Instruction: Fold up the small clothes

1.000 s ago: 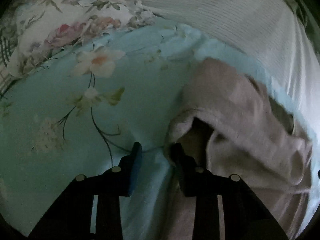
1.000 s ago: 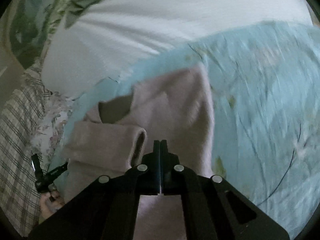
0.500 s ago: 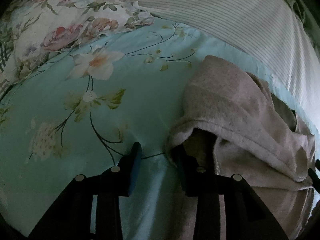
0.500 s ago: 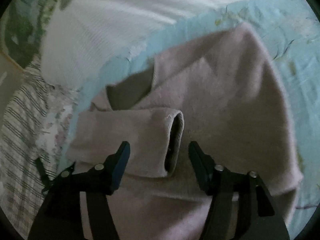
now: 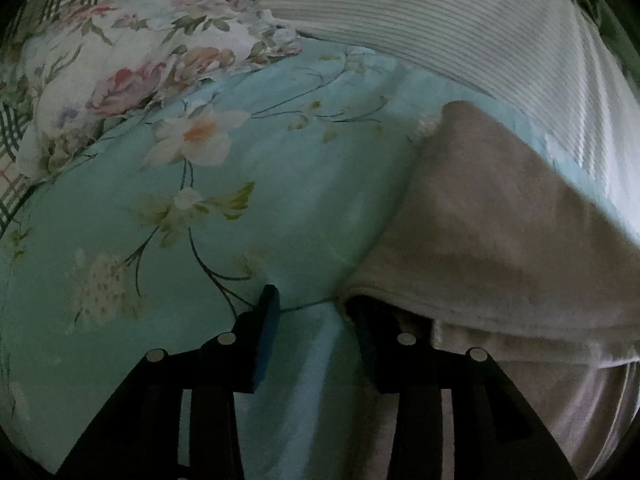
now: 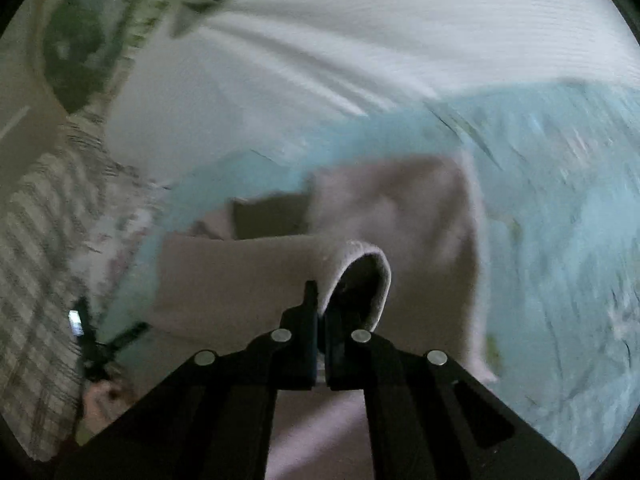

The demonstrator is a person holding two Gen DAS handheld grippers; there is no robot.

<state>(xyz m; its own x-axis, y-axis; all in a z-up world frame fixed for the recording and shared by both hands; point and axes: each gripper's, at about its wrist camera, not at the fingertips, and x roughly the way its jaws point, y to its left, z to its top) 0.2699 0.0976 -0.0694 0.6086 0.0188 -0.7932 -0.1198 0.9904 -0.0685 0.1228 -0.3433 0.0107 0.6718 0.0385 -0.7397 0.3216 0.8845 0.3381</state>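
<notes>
A small beige fleece garment (image 5: pixel 492 216) lies on a light blue floral bedsheet (image 5: pixel 248 248). My left gripper (image 5: pixel 312 312) is open and low over the sheet; its right finger sits under the garment's folded left edge, its left finger on bare sheet. In the right wrist view the garment (image 6: pixel 400 216) is blurred. My right gripper (image 6: pixel 320 312) is shut on the sleeve cuff (image 6: pixel 364 264), which stands up in a loop over the garment's body.
A white ribbed blanket (image 5: pixel 460 24) lies behind the garment. A rose-print pillow (image 5: pixel 132 64) and plaid fabric (image 5: pixel 16 128) are at the far left. In the right wrist view the other gripper (image 6: pixel 96 344) and a hand show at lower left.
My right gripper, open around the sleeve cuff half a second ago, has shut on it and lifted it. My left gripper has stayed open in place; the garment's edge shifted over its right finger.
</notes>
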